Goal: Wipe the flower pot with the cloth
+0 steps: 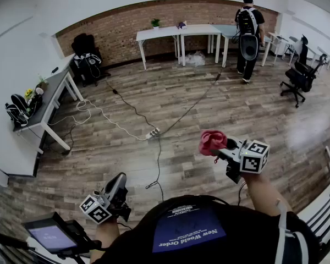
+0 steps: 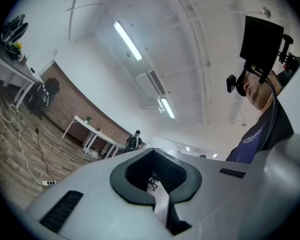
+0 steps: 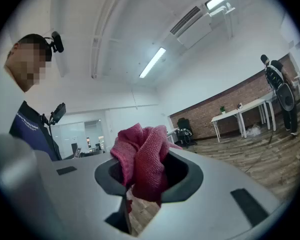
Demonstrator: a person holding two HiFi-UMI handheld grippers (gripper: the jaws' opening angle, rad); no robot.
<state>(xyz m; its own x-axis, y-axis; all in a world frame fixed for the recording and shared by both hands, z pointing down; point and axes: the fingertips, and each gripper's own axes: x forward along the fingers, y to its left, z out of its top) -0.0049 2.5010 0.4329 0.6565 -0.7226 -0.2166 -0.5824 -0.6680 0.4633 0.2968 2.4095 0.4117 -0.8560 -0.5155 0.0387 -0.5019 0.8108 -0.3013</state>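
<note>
A crumpled pink-red cloth (image 1: 212, 141) sticks out of my right gripper (image 1: 221, 147), held up over the wooden floor in the head view. In the right gripper view the cloth (image 3: 142, 156) fills the gap between the jaws, and the right gripper (image 3: 145, 179) is shut on it. My left gripper (image 1: 120, 181) hangs low at the left, near my body, jaws together and empty. In its own view the left gripper (image 2: 157, 176) tilts up toward the ceiling. A small potted plant (image 1: 155, 22) stands far off on a white table (image 1: 176, 32).
A person with a backpack (image 1: 247, 32) stands at the far tables. A grey desk (image 1: 47, 100) with bags and flowers (image 1: 28, 94) lines the left wall. Cables and a power strip (image 1: 153, 132) lie on the floor. An office chair (image 1: 300, 73) stands at right, a small screen (image 1: 49, 236) bottom left.
</note>
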